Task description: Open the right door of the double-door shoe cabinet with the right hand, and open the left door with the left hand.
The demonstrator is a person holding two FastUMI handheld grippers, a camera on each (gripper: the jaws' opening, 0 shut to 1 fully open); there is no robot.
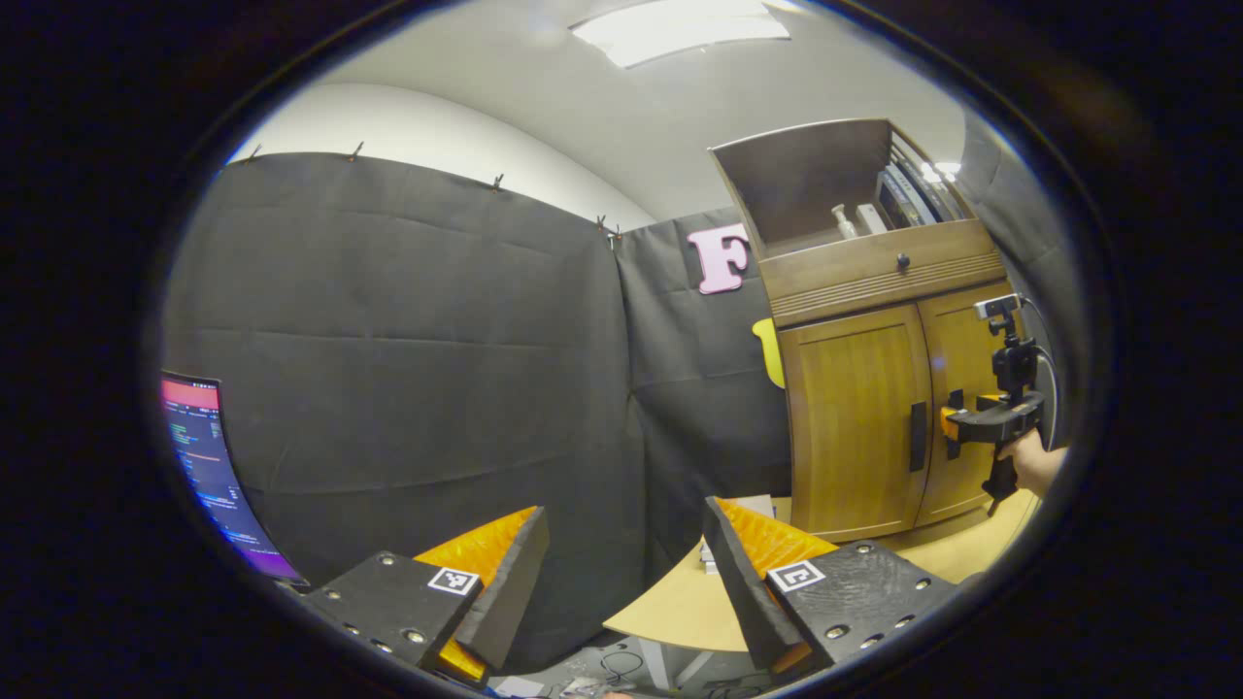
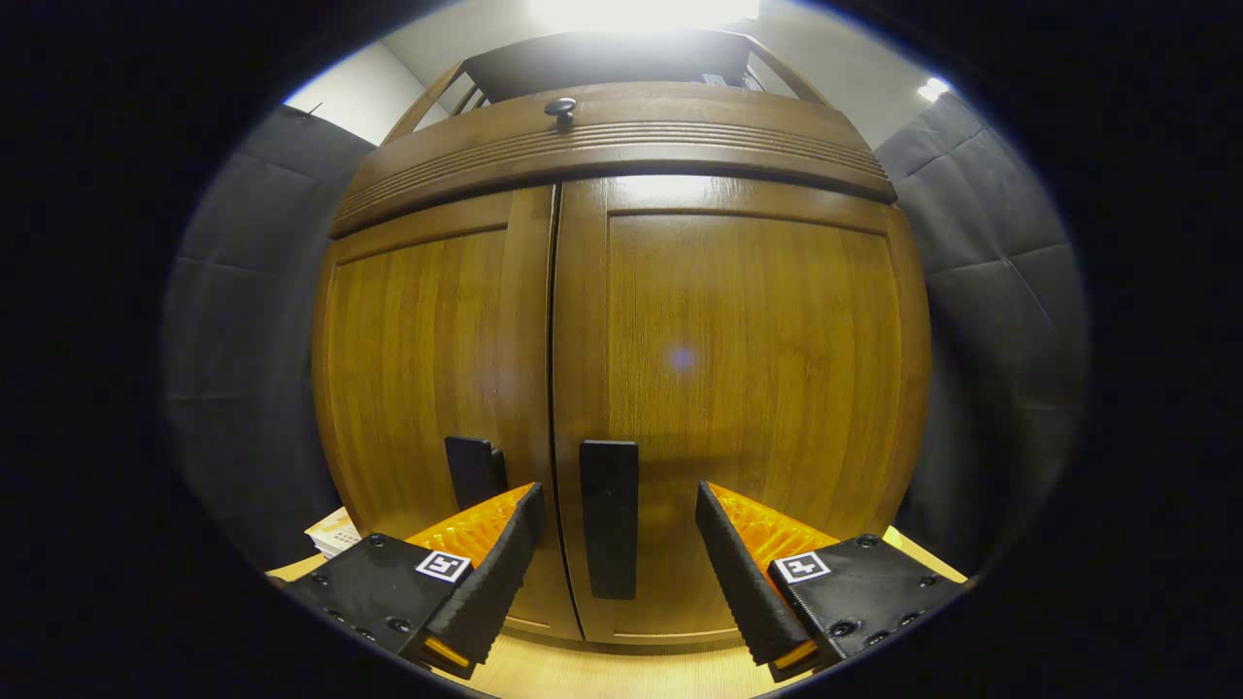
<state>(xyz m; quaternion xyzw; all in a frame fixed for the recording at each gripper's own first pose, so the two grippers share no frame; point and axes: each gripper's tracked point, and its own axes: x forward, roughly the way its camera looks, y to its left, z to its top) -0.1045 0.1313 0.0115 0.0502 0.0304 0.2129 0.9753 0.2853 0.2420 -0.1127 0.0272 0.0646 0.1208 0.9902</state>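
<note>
Two doors: both leaves of the shoe cabinet [image 1: 889, 388] look flush and closed as I steer from afar; it stands on the light wooden counter [image 1: 680, 607].
Far left: a lit monitor [image 1: 209, 466] sits at the edge of the left gripper view, with black booth cloth behind it.
Left tool [image 1: 626, 573]: my fingers stand wide apart with nothing between them, well back from the cabinet and aimed at the cloth to its left.
Left door [image 2: 427, 388]: closed; its dark handle [image 2: 474, 469] sits near the centre seam, partly behind one finger in the right gripper view.
Right door [image 2: 738, 379]: closed; its dark vertical handle [image 2: 609, 517] stands just right of the seam.
Right tool [image 2: 614, 563]: fingers apart, straddling that handle without touching it, very close to the door.
Step in hand: I judge this as lining up the grasp on the right door.
Next move: ease forward, close both fingers on the handle, then pull along the hinge's arc; the left tool must then swing over to its own handle.
</note>
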